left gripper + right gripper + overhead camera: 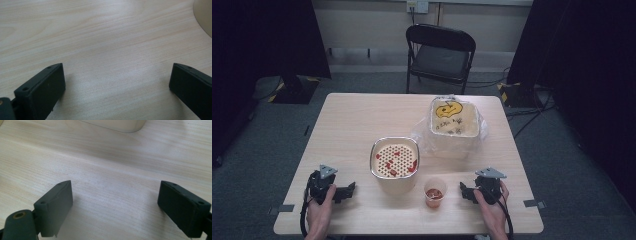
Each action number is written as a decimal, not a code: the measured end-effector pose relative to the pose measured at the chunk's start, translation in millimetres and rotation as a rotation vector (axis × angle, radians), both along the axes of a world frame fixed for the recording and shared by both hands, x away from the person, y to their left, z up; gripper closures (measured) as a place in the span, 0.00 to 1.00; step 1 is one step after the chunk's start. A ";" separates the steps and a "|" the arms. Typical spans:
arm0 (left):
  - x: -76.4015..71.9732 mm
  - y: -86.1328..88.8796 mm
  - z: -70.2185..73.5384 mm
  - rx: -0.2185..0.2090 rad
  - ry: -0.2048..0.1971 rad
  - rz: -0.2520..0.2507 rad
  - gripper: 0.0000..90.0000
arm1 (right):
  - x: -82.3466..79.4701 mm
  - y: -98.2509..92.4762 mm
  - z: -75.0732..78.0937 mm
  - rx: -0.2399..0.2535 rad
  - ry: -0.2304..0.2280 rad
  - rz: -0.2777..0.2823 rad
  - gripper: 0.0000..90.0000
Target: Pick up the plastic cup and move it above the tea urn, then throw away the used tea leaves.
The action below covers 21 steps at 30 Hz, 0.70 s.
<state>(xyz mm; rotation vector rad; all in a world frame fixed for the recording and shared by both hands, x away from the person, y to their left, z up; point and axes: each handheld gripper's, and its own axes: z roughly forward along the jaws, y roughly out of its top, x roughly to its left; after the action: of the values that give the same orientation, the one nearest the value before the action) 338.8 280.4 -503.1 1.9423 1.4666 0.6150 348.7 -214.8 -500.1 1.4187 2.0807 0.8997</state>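
I am resting both grippers on the table, jaws spread wide and holding nothing.

My left gripper (343, 192) is sitting well left of the cream container (394, 166) with its perforated strainer insert (395, 158) carrying red pieces; my right gripper (465, 192) is lying just right of the small plastic cup (435, 192) of red pieces. The bag-lined bin (454, 126) is standing farther back. I am judging the cup as the risk: light and narrow, it could be tipping and spilling if I am closing on it off-centre or nudging it sideways.
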 end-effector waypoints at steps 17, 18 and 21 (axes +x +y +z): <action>0.7 -0.5 -0.1 -0.006 0.003 0.002 0.00 | -18.5 11.6 13.9 0.064 0.040 0.120 0.18; 0.6 -0.4 0.0 -0.003 0.002 0.002 0.00 | -19.9 12.3 14.3 0.061 0.044 0.137 0.18; 0.5 -0.4 0.0 -0.003 0.001 0.003 0.00 | -27.2 16.5 15.5 0.053 0.074 0.183 0.18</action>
<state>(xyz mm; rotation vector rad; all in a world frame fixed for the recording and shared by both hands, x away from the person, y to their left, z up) 339.3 279.9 -503.1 1.9390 1.4707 0.6128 321.5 -198.2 -484.6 1.3225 2.2869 0.9939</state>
